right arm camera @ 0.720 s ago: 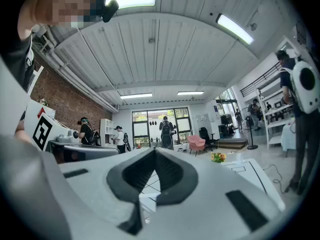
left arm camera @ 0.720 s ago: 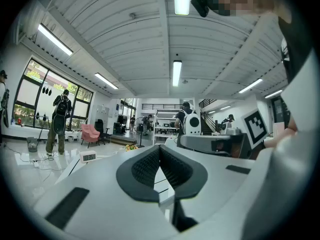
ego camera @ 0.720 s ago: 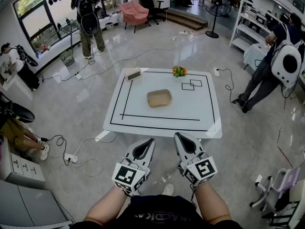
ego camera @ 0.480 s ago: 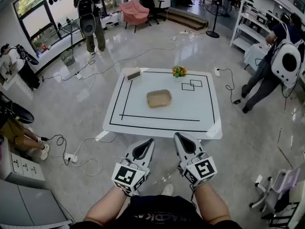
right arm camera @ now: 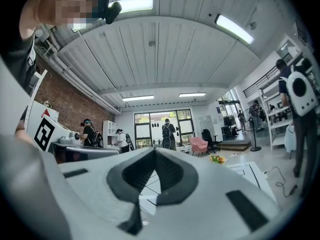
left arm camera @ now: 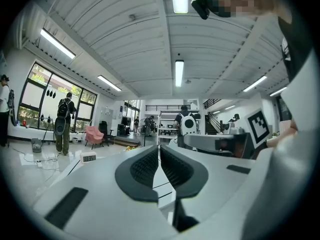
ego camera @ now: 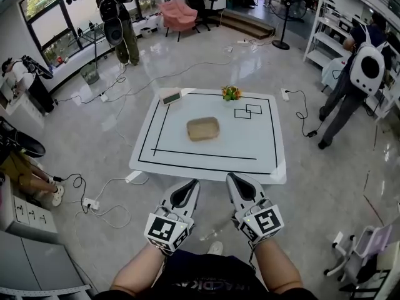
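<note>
Empty and pressed together, left tongs and right tongs hang short of the white surface. Shallow woven tray sits mid-surface, well apart, untouched; work looks not yet begun.

A pink armchair stands at the far side of the glossy floor beside a black office chair, with a standing fan off to their right. One person with a dark backpack stands by the windows, and another with a white backpack stands near the shelves. Cables run across the floor to a power strip.
</note>
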Motion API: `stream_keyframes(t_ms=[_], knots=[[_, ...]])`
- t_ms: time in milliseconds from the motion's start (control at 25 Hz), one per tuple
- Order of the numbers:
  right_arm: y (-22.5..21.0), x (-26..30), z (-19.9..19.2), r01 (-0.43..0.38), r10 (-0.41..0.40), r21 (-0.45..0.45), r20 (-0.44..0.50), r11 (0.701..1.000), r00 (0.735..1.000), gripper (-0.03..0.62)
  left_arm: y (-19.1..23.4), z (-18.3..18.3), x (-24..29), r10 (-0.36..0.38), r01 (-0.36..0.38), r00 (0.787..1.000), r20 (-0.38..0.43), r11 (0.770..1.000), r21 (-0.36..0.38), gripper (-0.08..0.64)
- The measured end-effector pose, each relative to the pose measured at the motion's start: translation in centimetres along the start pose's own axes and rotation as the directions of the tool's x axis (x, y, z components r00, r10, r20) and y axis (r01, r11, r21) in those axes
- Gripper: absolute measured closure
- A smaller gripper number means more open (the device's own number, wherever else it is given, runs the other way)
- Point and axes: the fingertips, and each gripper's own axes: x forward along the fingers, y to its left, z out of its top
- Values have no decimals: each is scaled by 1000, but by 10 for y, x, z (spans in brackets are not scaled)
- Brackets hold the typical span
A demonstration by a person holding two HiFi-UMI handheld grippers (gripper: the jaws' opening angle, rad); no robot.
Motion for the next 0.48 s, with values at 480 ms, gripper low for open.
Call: stream_keyframes(t_ms=[480], knots=[[-30, 15, -7, 12, -11, 60, -8, 998, 1000, 458, 11, -3, 25, -18, 19, 1000, -17, 1000, 11, 370]])
